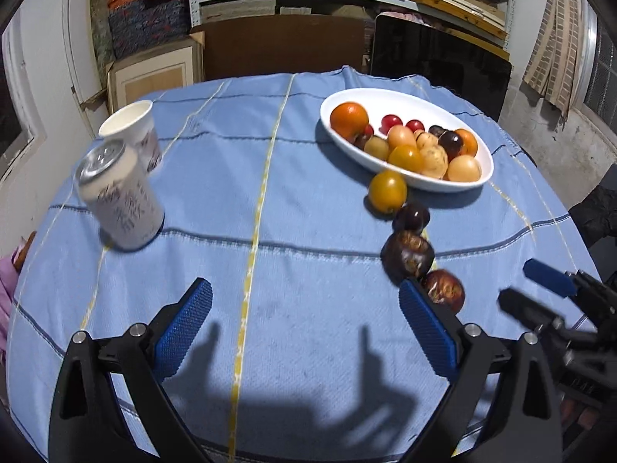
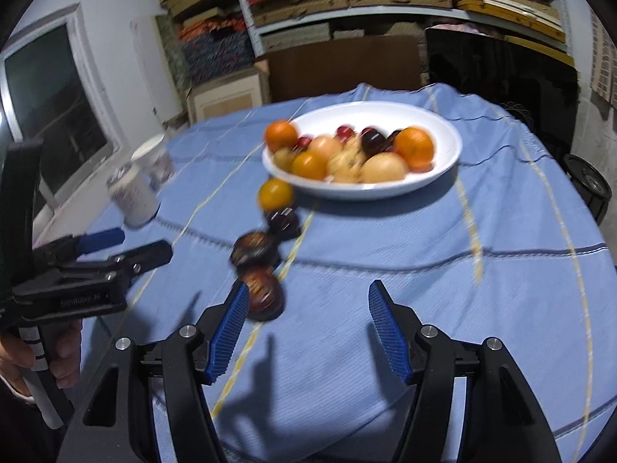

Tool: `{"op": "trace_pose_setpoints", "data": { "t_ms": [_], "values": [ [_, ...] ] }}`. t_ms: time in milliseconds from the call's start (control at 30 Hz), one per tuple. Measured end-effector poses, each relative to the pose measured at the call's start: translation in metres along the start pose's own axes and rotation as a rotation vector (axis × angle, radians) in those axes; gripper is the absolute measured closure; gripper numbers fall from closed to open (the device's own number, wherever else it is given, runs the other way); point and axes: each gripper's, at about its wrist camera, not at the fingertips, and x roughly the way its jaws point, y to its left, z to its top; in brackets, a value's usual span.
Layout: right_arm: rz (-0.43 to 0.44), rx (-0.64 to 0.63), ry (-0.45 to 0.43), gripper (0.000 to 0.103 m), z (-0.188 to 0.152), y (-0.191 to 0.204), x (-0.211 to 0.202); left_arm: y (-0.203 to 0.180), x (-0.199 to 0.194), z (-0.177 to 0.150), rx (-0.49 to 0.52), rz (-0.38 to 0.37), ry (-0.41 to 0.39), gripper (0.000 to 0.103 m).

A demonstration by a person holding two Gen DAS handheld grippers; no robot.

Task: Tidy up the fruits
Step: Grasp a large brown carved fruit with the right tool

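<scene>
I have both grippers low over the blue striped tablecloth (image 1: 308, 200). My left gripper (image 1: 304, 316) has its jaws spread wide with only bare cloth between its blue pads. My right gripper (image 2: 304, 316) is released too, jaws apart and nothing between them; its left pad sits just beside the nearest fruit without pressing on it.

The white oval bowl (image 1: 486, 162) stands on the far right of the table, heaped with fruit: an orange (image 1: 349, 119) at its left end, small red fruits (image 1: 391, 121) behind, yellow and tan ones in the middle, and a dark plum (image 1: 449, 142).

Four fruits lie loose on the cloth in a line running from the bowl's near rim toward me: a yellow-orange fruit (image 1: 387, 191) touching the rim, then a dark plum-like fruit (image 1: 411, 218), then a larger dark brown fruit (image 1: 407, 256), then a reddish-brown fruit (image 1: 443, 289) nearest, just right of my left gripper's right pad.

On the left side, well apart from the fruit, a white drinks can (image 1: 121, 200) stands with a white paper cup (image 1: 131, 127) just behind it.
</scene>
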Motion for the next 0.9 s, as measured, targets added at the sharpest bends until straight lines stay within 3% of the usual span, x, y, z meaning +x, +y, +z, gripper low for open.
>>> {"op": "trace_pose_setpoints", "data": {
  "t_ms": [133,400,600,633,733,900],
  "values": [
    [-0.006,-0.037,0.02,0.038,-0.006,0.019,0.007,0.007,0.001,-0.004,0.01,0.015,-0.022,0.008],
    [-0.045,-0.063,0.067,0.038,-0.001,0.034,0.036,0.025,0.005,0.001,-0.071,-0.024,0.008,0.008],
    [-0.067,-0.051,0.094,0.038,0.006,0.036,0.054,0.024,0.013,0.001,-0.069,-0.02,0.028,0.008],
    [-0.065,-0.052,0.099,0.039,0.006,0.037,0.056,0.022,0.015,0.0,-0.063,-0.02,0.032,0.008],
    [-0.086,-0.054,0.093,0.059,0.008,0.038,0.057,0.019,0.018,-0.002,-0.052,-0.018,0.036,0.008],
    [-0.053,0.002,0.085,0.06,0.006,0.021,0.045,0.012,0.021,-0.004,-0.026,-0.026,0.037,0.008]
  ]
}}
